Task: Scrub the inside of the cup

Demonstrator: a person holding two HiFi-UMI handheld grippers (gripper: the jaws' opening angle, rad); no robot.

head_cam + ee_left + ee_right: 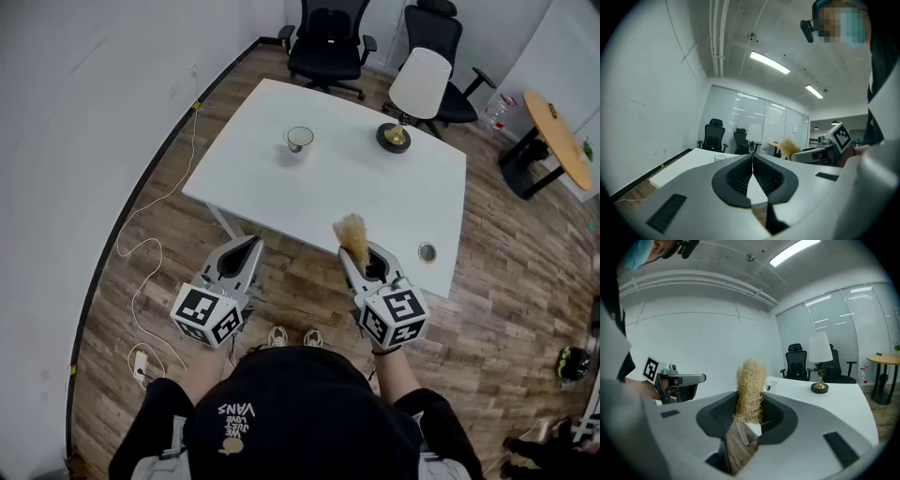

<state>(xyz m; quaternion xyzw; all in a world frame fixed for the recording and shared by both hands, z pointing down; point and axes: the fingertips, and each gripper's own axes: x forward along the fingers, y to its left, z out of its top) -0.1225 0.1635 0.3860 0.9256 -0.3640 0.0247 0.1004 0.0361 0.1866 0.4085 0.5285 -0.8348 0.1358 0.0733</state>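
A clear glass cup (299, 140) with a dark rim stands on the white table (281, 202), toward its far left; it shows small in the left gripper view as the cup (720, 158) and in the right gripper view as the cup (771, 385). My right gripper (360, 259) is shut on a tan fibrous scrubber (352, 235), which sticks up from the jaws as the scrubber (751, 390). My left gripper (246, 251) is shut with nothing in it, jaws meeting (752, 161). Both hang over the floor, short of the table's near edge.
A table lamp (410, 94) with a white shade stands at the table's far right. A round cable hole (427, 251) sits near the front right corner. Two black office chairs (328, 42) stand behind the table. A white cable (141, 272) trails along the floor at left.
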